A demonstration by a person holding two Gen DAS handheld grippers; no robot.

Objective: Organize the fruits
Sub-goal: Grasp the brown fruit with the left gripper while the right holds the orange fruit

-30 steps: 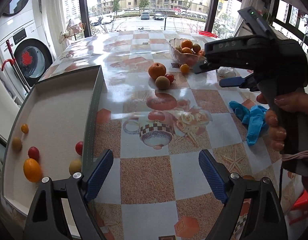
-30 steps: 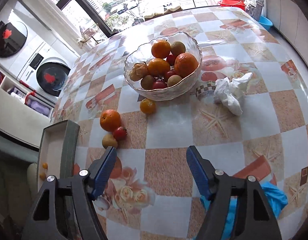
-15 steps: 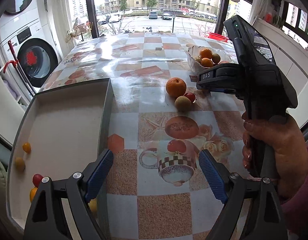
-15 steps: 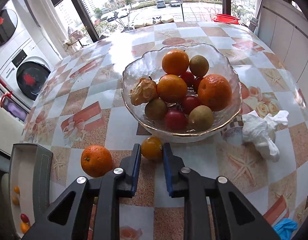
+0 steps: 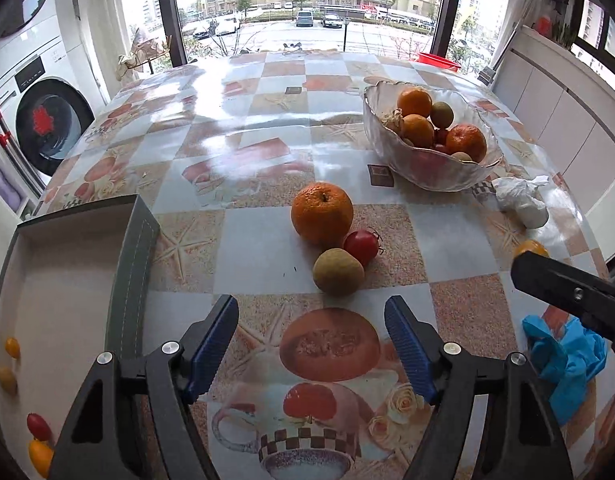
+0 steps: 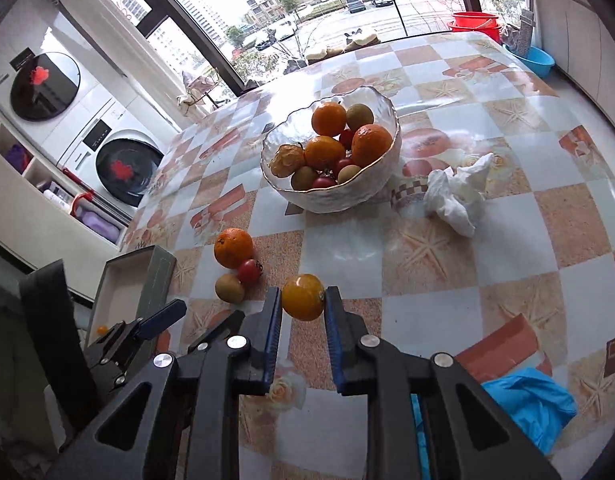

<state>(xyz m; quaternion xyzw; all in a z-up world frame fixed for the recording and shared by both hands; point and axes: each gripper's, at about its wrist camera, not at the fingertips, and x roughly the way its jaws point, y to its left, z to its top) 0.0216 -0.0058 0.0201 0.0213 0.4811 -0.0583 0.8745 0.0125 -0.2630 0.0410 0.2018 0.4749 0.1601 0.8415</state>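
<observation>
The right gripper is clamped on a small orange-yellow fruit, pinched between its blue pads and lifted clear of the patterned tablecloth; the same fruit peeks above that gripper's black finger at the right edge of the left wrist view. The left gripper stands with jaws apart, having just been closing, nothing between them; just beyond its tips lie a green-brown fruit, a red tomato and a large orange, touching in a cluster. Farther right sits a glass bowl heaped with oranges, tomatoes and green-brown fruit; a crumpled white tissue lies just beside it. At near left an open box holds several small fruits against its near-left wall; its grey right wall stands just left of the left gripper. A blue glove lies at near right. No writing can be read; lettering on the washing machine is too small. Bare tablecloth stretches between box and fruit cluster, and far toward the windows.
</observation>
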